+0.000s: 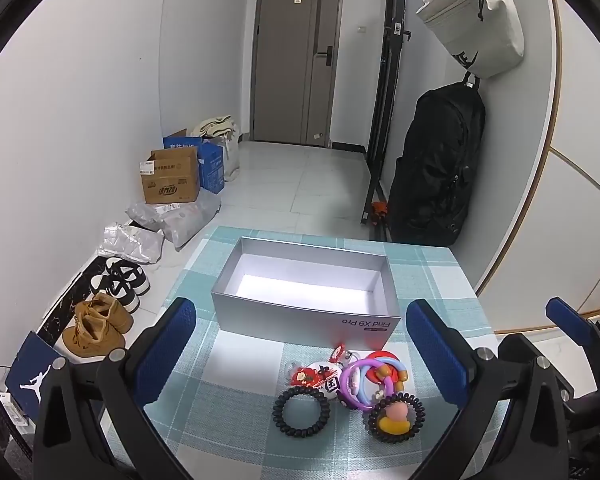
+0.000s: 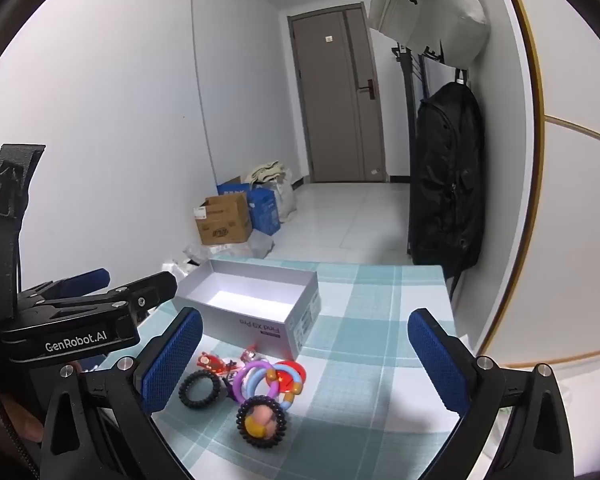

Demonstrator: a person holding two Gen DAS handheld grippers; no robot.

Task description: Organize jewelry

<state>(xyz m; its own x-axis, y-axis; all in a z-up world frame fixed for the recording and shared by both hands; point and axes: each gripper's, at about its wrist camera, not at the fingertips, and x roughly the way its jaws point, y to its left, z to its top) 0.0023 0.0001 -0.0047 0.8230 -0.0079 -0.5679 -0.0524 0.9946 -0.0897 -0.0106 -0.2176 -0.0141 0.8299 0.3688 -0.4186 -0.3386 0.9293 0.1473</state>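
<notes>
Trinkets (image 1: 352, 388) just before the box (image 1: 306, 312) – checked cloth (image 2: 380, 340) bare rightward.

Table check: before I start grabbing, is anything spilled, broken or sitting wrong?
Nothing spilled or broken. The box sits upright and empty. The hair ties and charms lie in one overlapping heap beside it, rings stacked across each other, so single pieces may drag neighbours.

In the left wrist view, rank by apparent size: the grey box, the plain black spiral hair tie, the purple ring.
1. Open grey cardboard box
2. Plain black spiral hair tie
3. Purple plastic ring, partly overlapped, so close to the tie
</notes>
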